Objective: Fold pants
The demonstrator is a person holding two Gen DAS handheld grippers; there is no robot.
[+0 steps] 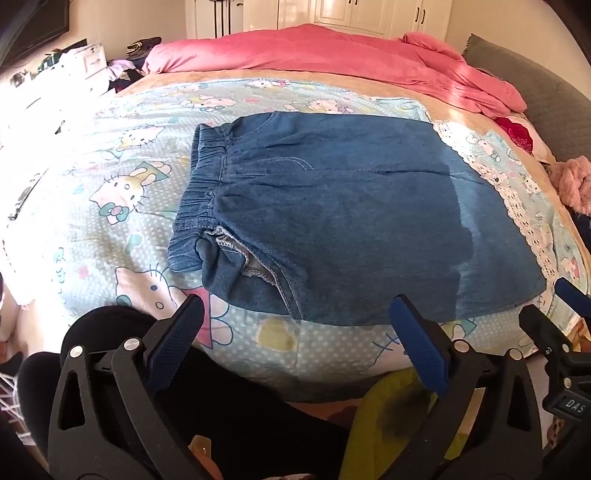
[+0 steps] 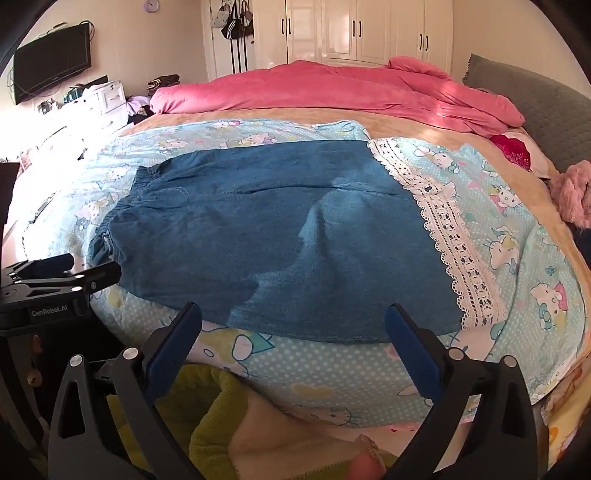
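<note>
Blue denim pants (image 1: 351, 218) lie folded flat on the cartoon-print sheet (image 1: 122, 206), elastic waistband at the left, folded edge near a white lace trim (image 1: 517, 206). They also show in the right wrist view (image 2: 266, 240). My left gripper (image 1: 295, 317) is open and empty, hovering just in front of the pants' near edge. My right gripper (image 2: 293, 325) is open and empty, also just short of the near edge. The right gripper shows at the right edge of the left wrist view (image 1: 554, 325); the left one shows at the left of the right wrist view (image 2: 62, 277).
A pink duvet (image 1: 332, 55) is bunched along the far side of the bed. A grey headboard (image 2: 546, 114) and pink fluffy item (image 2: 572, 192) are at the right. Cluttered drawers (image 2: 107, 96) and a TV (image 2: 51, 70) stand far left. White wardrobes (image 2: 354, 29) are behind.
</note>
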